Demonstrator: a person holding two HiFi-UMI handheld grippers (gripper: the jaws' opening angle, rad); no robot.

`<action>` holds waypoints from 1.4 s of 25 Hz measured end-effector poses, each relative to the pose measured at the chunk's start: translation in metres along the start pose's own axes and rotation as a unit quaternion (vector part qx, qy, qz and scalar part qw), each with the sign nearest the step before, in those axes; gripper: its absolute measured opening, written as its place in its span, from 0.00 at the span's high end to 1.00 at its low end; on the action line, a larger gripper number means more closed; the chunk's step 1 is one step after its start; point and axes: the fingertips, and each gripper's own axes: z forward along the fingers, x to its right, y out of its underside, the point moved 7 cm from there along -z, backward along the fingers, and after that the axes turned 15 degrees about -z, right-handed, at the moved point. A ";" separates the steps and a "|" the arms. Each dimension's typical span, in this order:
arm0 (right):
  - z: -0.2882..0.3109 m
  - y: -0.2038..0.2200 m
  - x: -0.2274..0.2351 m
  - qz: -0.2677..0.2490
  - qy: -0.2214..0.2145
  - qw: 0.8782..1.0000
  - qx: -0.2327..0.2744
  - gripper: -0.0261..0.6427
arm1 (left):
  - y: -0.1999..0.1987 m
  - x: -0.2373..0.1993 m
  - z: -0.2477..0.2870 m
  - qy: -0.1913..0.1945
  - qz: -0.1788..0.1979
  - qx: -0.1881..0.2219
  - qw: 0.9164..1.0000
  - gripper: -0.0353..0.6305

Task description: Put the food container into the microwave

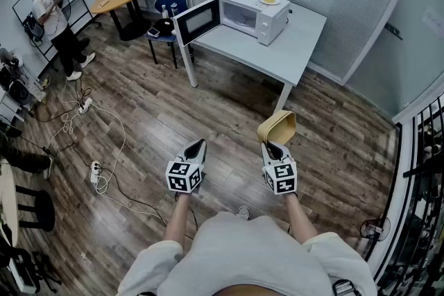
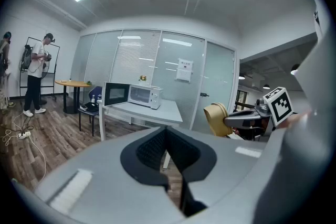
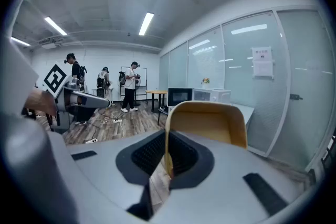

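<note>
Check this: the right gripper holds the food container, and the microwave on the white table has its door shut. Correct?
No: the microwave has its door open, as the head view shows. The right gripper does hold the food container, and the microwave sits on the table.

L claw [image 1: 200, 144] closed, empty, R claw [image 1: 271, 145] pinching container [image 1: 278, 127] wall

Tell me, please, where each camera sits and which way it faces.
Head view: on the person's head, looking steeply down at the floor; forearms, left gripper and right gripper show.
Left gripper view: on the left gripper, along its shut jaws toward the microwave.
Right gripper view: on the right gripper, along jaws clamped on the food container.
Shared: all three show the microwave; each gripper view catches the other gripper.
</note>
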 end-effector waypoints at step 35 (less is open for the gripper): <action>-0.003 0.031 0.039 0.000 -0.032 0.999 0.009 0.92 | 0.028 0.041 0.030 -0.020 -0.013 -0.003 1.000 0.93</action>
